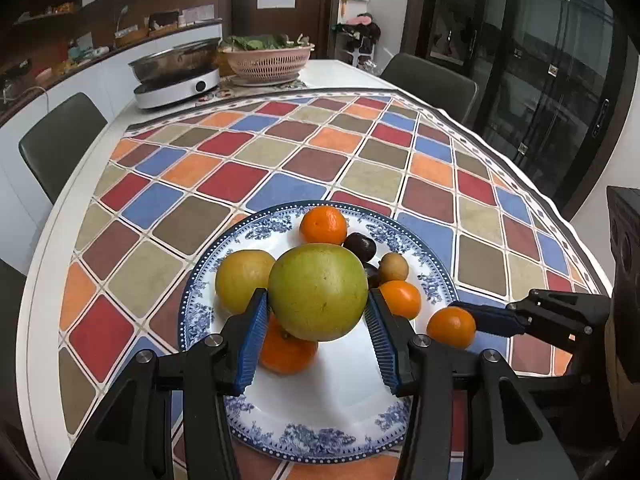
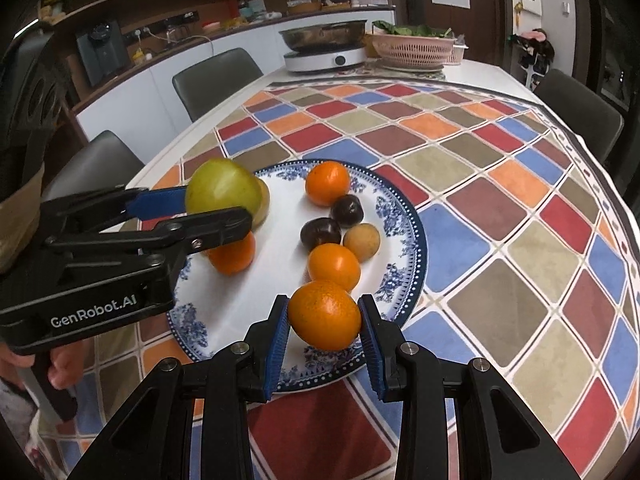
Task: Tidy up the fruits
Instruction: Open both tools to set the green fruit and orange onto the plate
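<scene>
Nearly done: left gripper (image 1: 318, 314) clamped on green pomelo (image 1: 318, 292), right gripper (image 2: 324, 330) clamped on mandarin (image 2: 325, 315), both over near plate (image 2: 404, 216); release left.

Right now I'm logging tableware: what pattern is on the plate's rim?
Blue floral motifs with a dotted border on the white plate; clearest in the right wrist view.

At the far end of your table (image 1: 80, 216), beyond the checked tablecloth (image 1: 304, 160), a steel pan (image 1: 172, 62) sits on a white cooker (image 1: 176, 90); just beside it, a pink basket (image 1: 268, 62) holds leafy greens. Grey chairs (image 2: 218, 80) line the table's edge.
</scene>
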